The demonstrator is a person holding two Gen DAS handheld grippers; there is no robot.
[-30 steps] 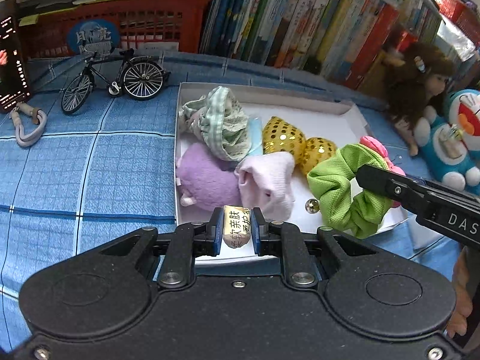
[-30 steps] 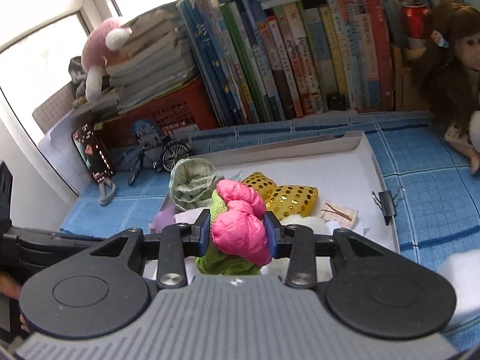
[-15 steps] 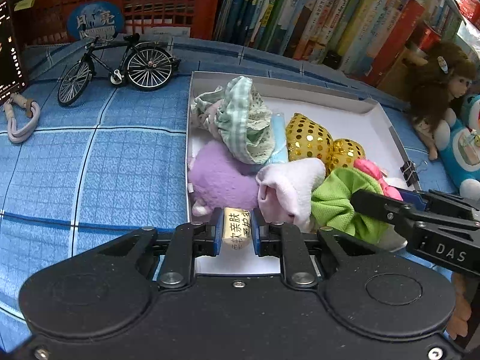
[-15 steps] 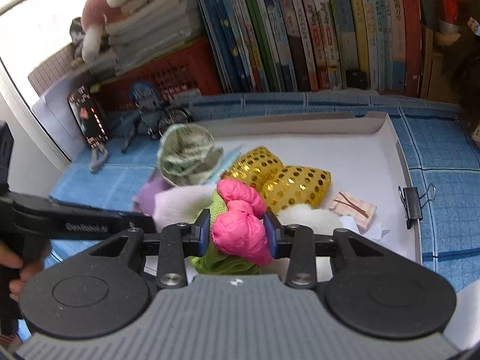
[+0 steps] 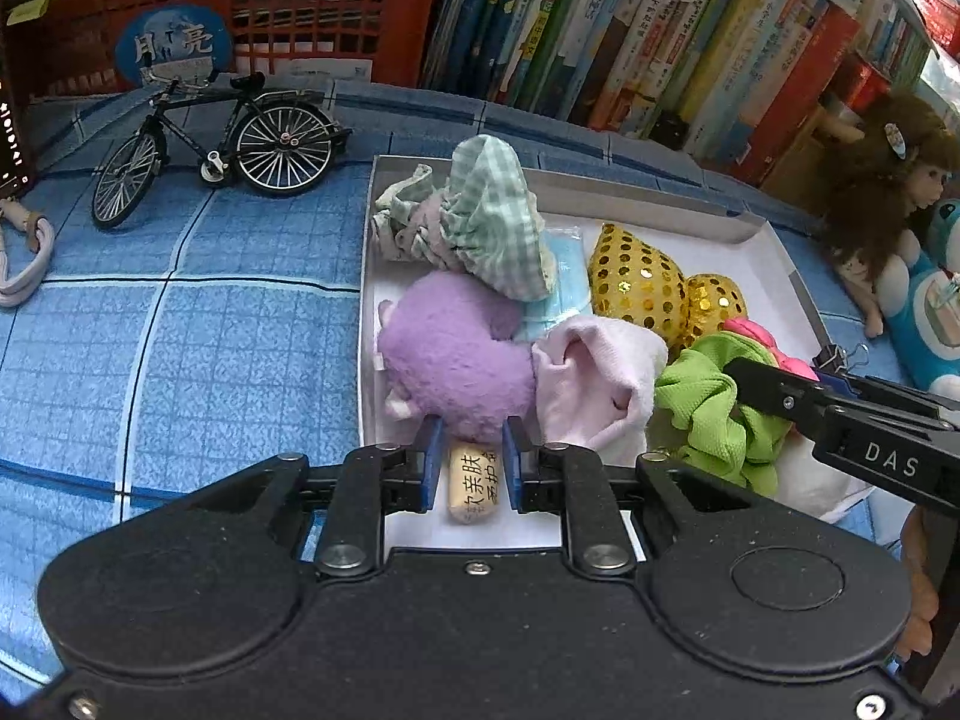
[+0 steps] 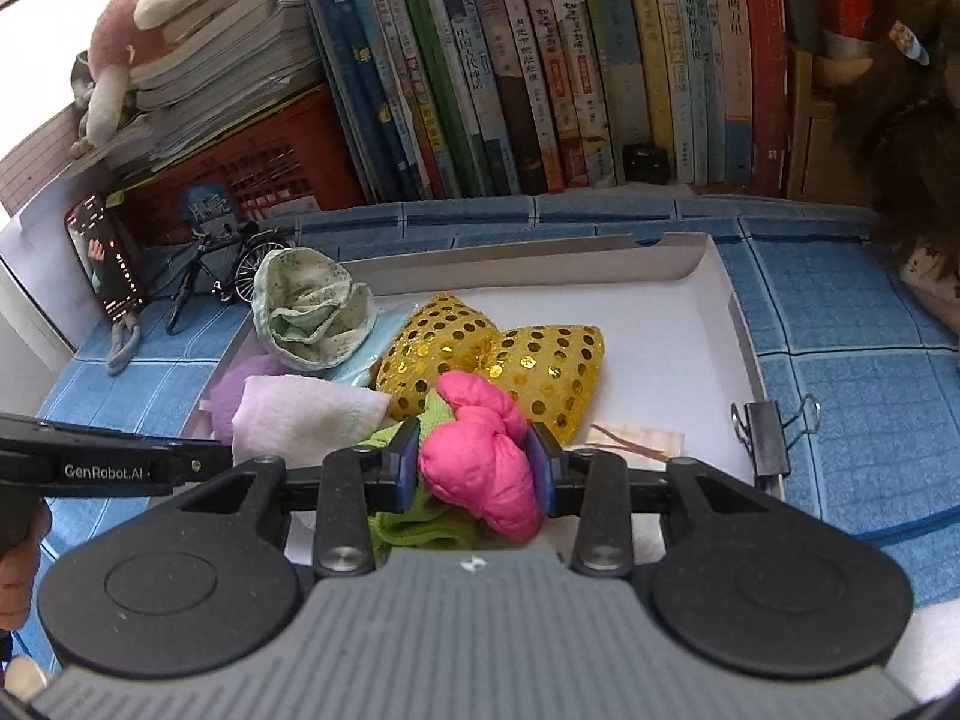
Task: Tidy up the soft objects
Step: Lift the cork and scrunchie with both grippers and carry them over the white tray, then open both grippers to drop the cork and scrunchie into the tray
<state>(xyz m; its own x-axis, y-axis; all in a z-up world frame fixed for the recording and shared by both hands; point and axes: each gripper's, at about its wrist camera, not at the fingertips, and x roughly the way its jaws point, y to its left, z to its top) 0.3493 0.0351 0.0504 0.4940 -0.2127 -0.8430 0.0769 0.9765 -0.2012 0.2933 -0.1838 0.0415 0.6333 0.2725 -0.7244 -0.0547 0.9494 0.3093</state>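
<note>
My left camera shows the toy bike (image 5: pixel 222 150) at ten o'clock on the blue cloth (image 5: pixel 150 324), then the white box (image 5: pixel 367 324), with the doll (image 5: pixel 888 192) at two o'clock; only this view shows the small packet (image 5: pixel 473 483) on the box floor; my right camera instead catches the phone (image 6: pixel 107 264) at nine o'clock, the pink plush (image 6: pixel 120 18) on stacked papers at ten, the books (image 6: pixel 540 60) at twelve and a binder clip (image 6: pixel 771 435) on the box's rim at three.

Half a second ago my left gripper (image 5: pixel 471 462) pinched the packet; now its blue pads stand parted on either side of it, not pressing, so it is open a little, tips touching the purple plush (image 5: pixel 450 354); the box has drawn nearer in both views.

My right gripper (image 6: pixel 474 468) stays clamped on the pink part of the scrunchie (image 6: pixel 480 456), its green frill hanging below, over the box's near half, beside the pale towel (image 6: pixel 300 417) and the gold sequin bow (image 6: pixel 510 354).
</note>
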